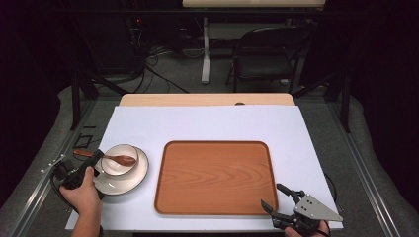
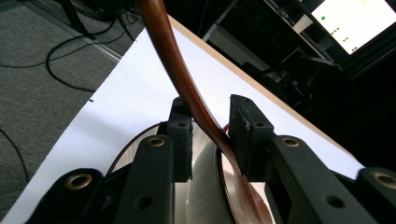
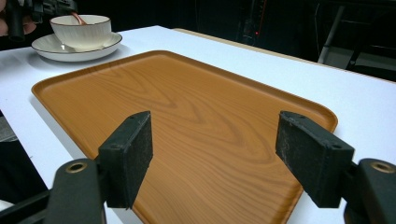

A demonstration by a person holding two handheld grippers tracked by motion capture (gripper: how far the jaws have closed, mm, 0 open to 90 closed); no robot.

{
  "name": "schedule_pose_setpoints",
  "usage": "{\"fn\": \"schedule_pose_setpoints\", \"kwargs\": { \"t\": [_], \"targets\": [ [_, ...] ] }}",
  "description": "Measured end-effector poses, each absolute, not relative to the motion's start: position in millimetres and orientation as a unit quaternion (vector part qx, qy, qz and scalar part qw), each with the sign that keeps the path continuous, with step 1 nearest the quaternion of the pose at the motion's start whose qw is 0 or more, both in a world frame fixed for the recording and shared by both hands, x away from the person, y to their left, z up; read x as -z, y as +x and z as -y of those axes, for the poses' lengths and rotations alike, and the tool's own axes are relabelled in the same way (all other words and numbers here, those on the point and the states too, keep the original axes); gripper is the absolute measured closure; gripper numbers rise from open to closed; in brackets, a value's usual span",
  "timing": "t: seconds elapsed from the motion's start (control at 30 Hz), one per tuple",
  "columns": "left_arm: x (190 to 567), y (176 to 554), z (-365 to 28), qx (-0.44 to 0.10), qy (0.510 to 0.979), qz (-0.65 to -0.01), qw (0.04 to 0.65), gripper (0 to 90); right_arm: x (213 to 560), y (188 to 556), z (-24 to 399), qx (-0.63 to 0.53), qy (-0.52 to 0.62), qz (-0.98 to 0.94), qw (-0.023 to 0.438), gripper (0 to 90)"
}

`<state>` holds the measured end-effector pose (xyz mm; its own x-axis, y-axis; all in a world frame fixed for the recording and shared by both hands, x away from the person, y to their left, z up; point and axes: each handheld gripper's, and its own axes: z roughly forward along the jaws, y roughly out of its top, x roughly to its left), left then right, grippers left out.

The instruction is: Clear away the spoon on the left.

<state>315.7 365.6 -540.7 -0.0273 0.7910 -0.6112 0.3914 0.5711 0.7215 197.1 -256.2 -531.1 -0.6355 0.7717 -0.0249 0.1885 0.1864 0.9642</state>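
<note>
At the left edge of the white table (image 1: 207, 123), the left gripper (image 1: 96, 157) straddles the handle of the brown spoon (image 1: 121, 159), whose bowl rests in the white cup (image 1: 112, 168) on its saucer (image 1: 133, 183). Left gripper view: jaws apart with the handle running slantwise between them, touching one pad (image 2: 243, 135) and just beside the other, not clamped. The right gripper (image 1: 276, 195) sits at the near right corner of the wooden tray (image 1: 215, 177), jaws apart with nothing between them, well apart from the cup.
</note>
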Motion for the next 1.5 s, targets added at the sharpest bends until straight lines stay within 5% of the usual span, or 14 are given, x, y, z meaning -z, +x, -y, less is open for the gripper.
{"fn": "schedule_pose_setpoints", "kwargs": {
  "t": [0.8,1.5],
  "targets": [
    [517,311,-365,-0.184,0.427,-0.67,0.579,84.2,531,197,256,-0.545,0.332,-0.722,0.268,27.3],
    [492,305,-373,-0.204,0.456,-0.651,0.571,84.4,531,197,256,-0.545,0.331,-0.722,0.269,27.3]
  ]
}}
